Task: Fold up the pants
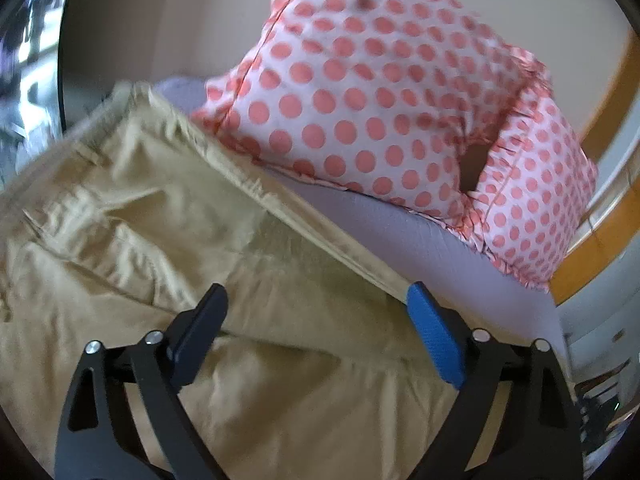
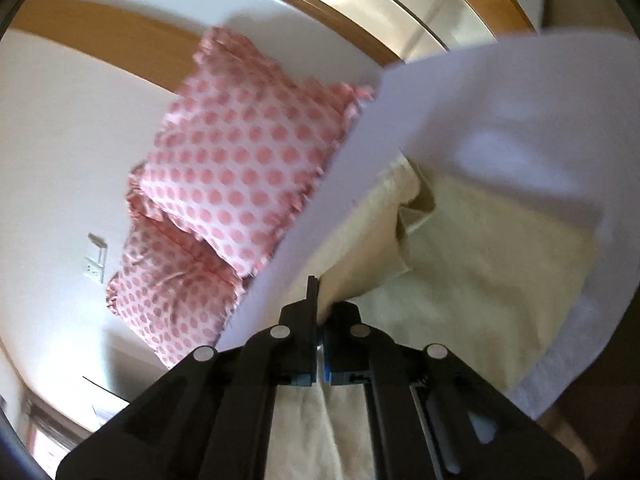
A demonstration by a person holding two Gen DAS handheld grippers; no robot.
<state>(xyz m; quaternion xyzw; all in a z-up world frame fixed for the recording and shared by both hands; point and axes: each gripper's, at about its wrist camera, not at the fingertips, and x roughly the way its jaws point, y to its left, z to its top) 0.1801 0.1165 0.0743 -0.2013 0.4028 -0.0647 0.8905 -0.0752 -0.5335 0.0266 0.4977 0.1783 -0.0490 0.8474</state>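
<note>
The left gripper (image 1: 316, 308) is held with its jaws spread wide, one black finger and one blue finger apart above the beige pants (image 1: 152, 216), with no cloth pinched between them. The right gripper (image 2: 318, 300) is clamped tight on an edge of the pants (image 2: 480, 264), a fold of the beige cloth being drawn up from between its closed fingers. The pants are spread, creased and partly doubled over, across a pale lilac sheet (image 1: 400, 232), and a long seamed edge of them is seen running diagonally in the left wrist view. Just beyond the pants, two pillows with pink dots (image 1: 380, 92) are propped on the sheet, one overlapping the other. A wooden bed frame (image 1: 592, 248) is seen past the pillows, beside a plain cream wall (image 2: 72, 152) on which a white wall switch (image 2: 95, 258) is mounted.
</note>
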